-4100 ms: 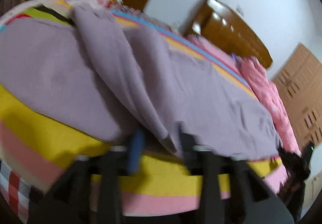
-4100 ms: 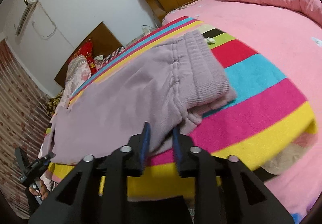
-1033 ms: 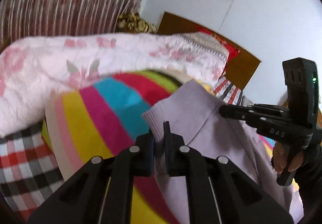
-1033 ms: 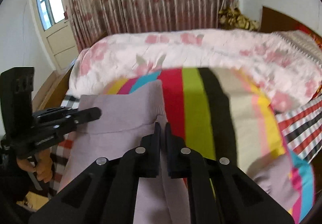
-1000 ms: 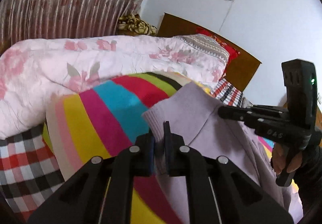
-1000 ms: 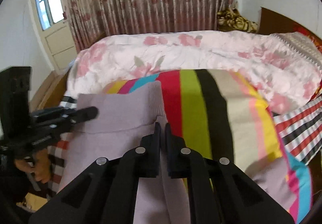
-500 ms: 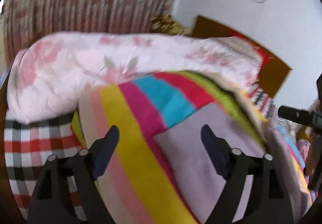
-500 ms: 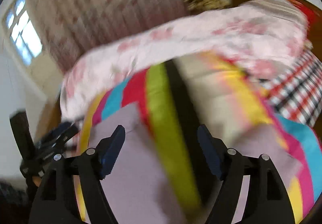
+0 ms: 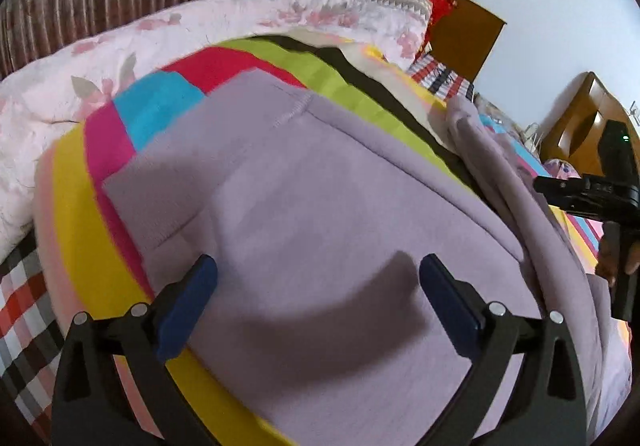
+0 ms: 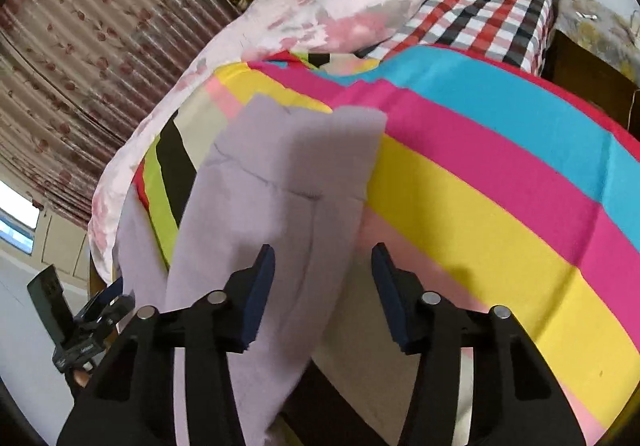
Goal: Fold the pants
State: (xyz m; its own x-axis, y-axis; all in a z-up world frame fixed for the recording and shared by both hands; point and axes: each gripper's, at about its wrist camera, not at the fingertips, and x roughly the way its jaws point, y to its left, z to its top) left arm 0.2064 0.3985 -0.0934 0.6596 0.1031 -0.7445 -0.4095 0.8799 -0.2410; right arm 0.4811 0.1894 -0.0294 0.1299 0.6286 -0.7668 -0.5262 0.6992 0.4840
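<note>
The lilac pants [image 9: 320,213] lie spread on the striped blanket [image 9: 80,205] on the bed. My left gripper [image 9: 318,300] is open and empty, its blue pads just above the pants' near part. In the right wrist view the pants [image 10: 288,181] run away from me, their cuffed end lying flat on the stripes. My right gripper [image 10: 323,296] is open and empty, over the pants' right edge. The right gripper also shows at the right edge of the left wrist view [image 9: 592,189], and the left one at the lower left of the right wrist view [image 10: 80,330].
A pink floral quilt [image 9: 120,33] lies bunched along the far side of the blanket. A red checked sheet [image 10: 480,1] and wooden headboards [image 9: 460,21] lie beyond. Striped floral curtains [image 10: 80,25] hang behind the bed.
Both grippers were shut on the pants' cuffed end a second ago. They have let it go, opened wide and pulled back; the end now lies flat on the blanket.
</note>
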